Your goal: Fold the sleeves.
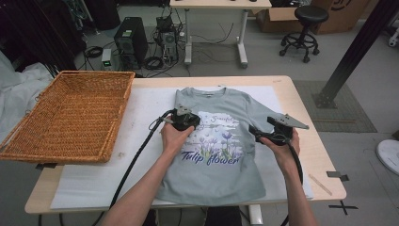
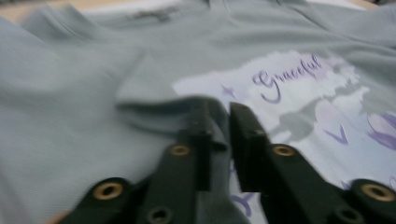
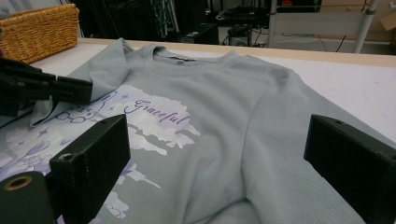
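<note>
A grey-green T-shirt (image 1: 216, 174) with a purple "Tulip flower" print lies face up on a white mat. Its left sleeve (image 3: 100, 65) is folded in over the chest. My left gripper (image 1: 184, 115) sits on the shirt's left chest. In the left gripper view its jaws (image 2: 217, 109) stand a narrow gap apart, with a raised fold of the sleeve fabric (image 2: 154, 100) at their tips and cloth in the gap. My right gripper (image 1: 258, 134) hovers at the shirt's right side, below the right sleeve. Its jaws (image 3: 217, 140) are wide open, with nothing between them but the shirt (image 3: 224, 93) below.
A large wicker basket (image 1: 70, 113) overhangs the table's left edge. The white mat (image 1: 146, 108) has bare space between basket and shirt. A wooden stick (image 1: 320, 184) lies near the front right corner. A computer, cables, a desk and a stool stand on the floor beyond the table.
</note>
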